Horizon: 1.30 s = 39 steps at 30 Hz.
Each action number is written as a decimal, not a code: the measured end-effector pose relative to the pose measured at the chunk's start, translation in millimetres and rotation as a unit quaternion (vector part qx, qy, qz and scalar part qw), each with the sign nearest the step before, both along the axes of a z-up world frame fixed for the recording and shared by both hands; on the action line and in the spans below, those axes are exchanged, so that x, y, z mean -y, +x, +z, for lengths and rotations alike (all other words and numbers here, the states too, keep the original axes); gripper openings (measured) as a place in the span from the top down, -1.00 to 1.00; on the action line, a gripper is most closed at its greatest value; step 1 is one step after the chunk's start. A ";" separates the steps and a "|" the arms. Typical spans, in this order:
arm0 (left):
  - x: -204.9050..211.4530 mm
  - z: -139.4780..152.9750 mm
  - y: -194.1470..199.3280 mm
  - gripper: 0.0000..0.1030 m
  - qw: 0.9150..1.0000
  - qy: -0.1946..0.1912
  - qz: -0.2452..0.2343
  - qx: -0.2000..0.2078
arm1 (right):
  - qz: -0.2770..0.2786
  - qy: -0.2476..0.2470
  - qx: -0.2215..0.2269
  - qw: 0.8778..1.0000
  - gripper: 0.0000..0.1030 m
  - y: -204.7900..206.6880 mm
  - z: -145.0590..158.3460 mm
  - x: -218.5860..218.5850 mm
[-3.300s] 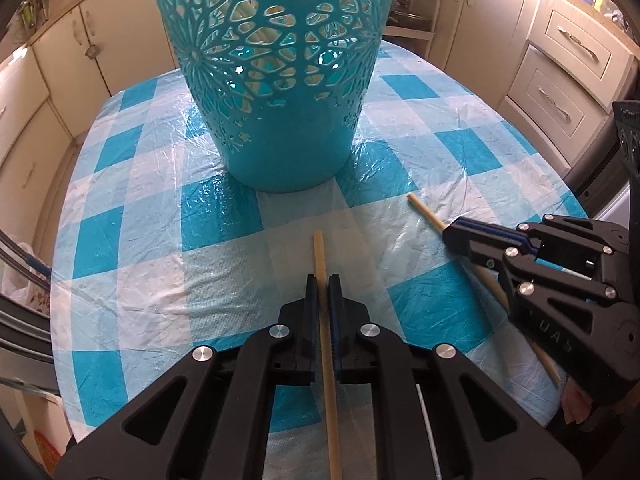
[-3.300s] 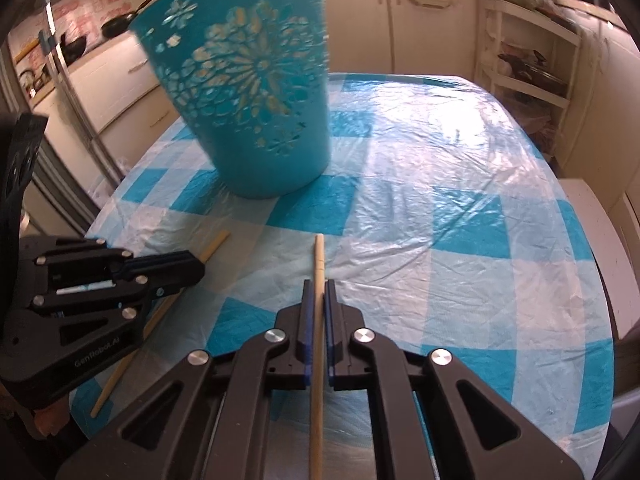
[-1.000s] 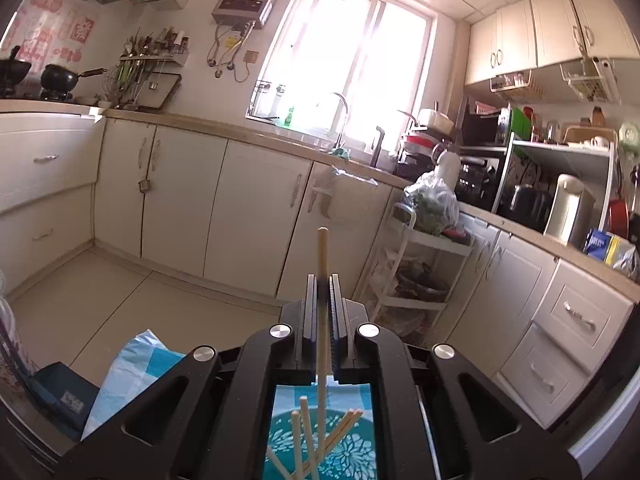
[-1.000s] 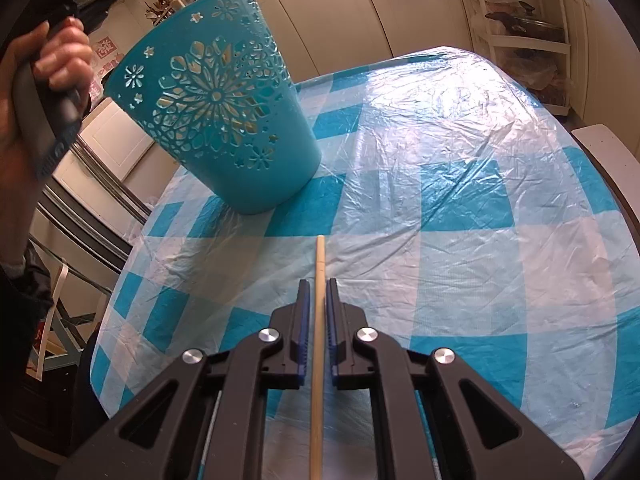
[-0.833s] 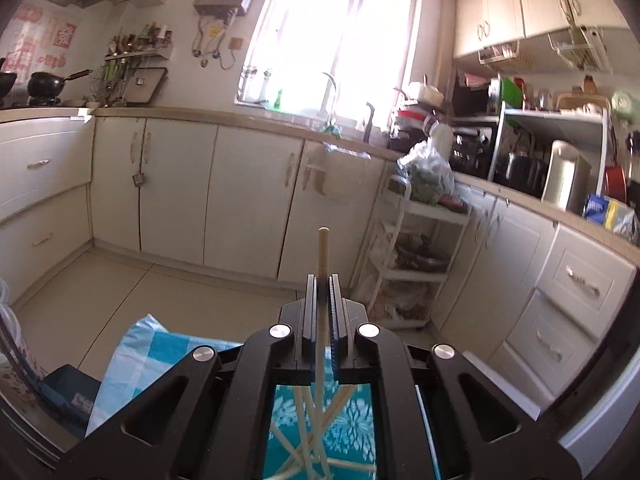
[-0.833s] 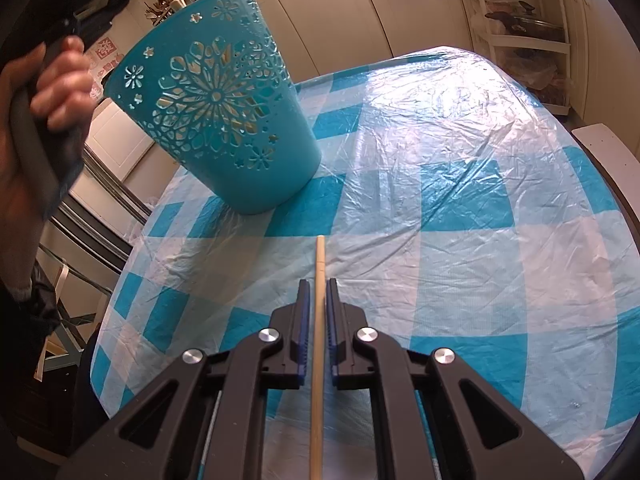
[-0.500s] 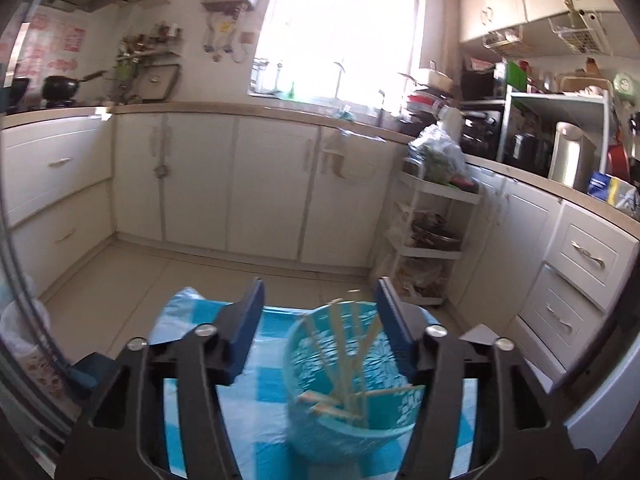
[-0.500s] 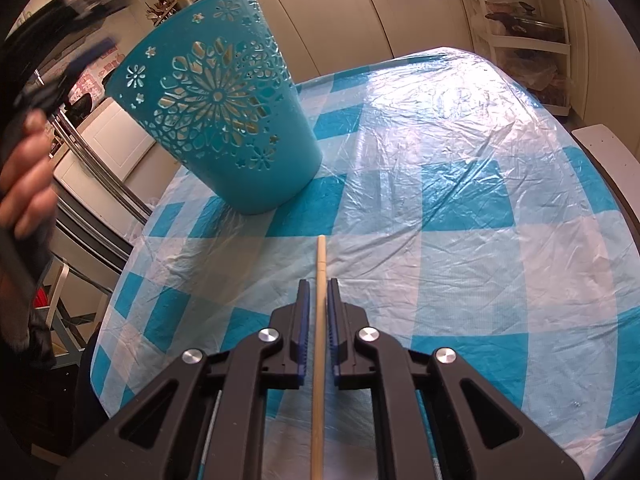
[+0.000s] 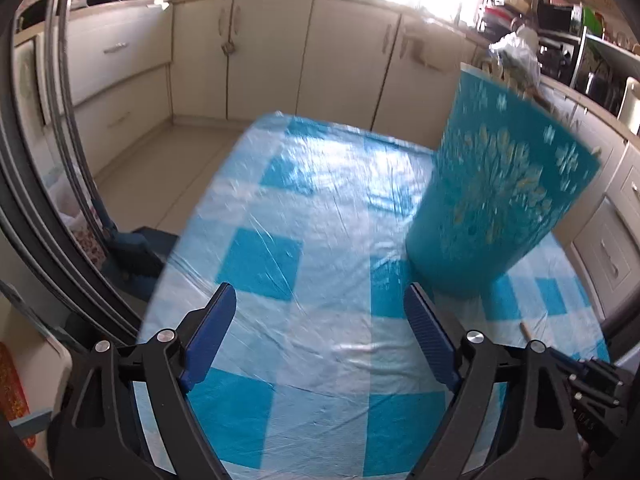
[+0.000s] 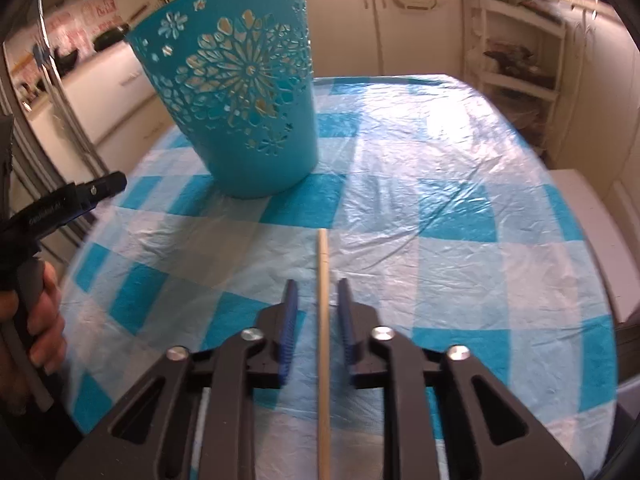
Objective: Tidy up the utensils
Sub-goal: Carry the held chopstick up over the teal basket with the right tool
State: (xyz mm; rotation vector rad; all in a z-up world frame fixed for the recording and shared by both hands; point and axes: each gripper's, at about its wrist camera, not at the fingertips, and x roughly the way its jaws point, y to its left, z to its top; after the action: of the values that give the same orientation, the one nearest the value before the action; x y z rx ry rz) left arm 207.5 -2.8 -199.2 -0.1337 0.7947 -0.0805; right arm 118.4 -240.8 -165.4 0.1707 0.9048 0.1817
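A teal cut-out basket stands on the blue-and-white checked table; it also shows at the right of the left wrist view, with chopstick tips above its rim. My right gripper is open, its jaws a little apart on either side of a wooden chopstick that lies between them without touching. The chopstick's tip shows in the left wrist view. My left gripper is wide open and empty above the table, left of the basket; it shows at the left of the right wrist view.
Cream kitchen cabinets ring the room. A white shelf rack stands behind the table. The table's left edge drops to the tiled floor, with a dark metal frame beside it.
My left gripper opened, let its chopstick go into the basket, then came down to the table left of the basket. My right gripper's jaws have parted off the chopstick.
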 end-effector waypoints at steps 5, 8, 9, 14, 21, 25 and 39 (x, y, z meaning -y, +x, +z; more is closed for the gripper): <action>10.4 -12.6 5.6 -0.68 0.999 -0.001 -0.023 -0.032 | -0.040 0.005 -0.019 0.999 0.89 1.7 0.3 3.1; 9.0 -16.2 6.2 -0.74 0.999 -0.015 -0.031 -0.041 | -0.034 0.026 -0.034 0.999 0.76 7.5 0.6 9.1; 9.6 -16.7 7.4 -0.74 0.998 -0.015 -0.032 -0.044 | -0.024 0.028 -0.037 0.999 0.63 10.7 1.6 8.9; 15.3 -18.5 7.9 -0.75 0.998 -0.004 -0.038 -0.049 | 0.033 -0.033 -0.053 0.998 0.52 20.5 6.2 -10.0; 17.5 -19.4 12.0 -0.79 0.997 0.000 -0.037 -0.061 | 0.010 -0.010 -0.063 0.998 0.89 20.5 3.3 7.9; 18.5 -20.8 13.5 -0.80 0.997 0.004 -0.039 -0.063 | 0.015 -0.007 -0.057 0.998 0.88 13.0 1.5 10.9; 21.0 -23.0 13.9 -0.85 0.997 0.013 -0.041 -0.067 | 0.025 0.166 0.061 0.984 0.89 -13.9 76.7 35.9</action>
State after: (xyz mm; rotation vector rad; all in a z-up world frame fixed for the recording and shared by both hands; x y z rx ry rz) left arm 221.4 -23.7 -222.2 -0.0814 0.9344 -0.1401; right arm 104.6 -276.6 -88.7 0.4422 0.7529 0.3854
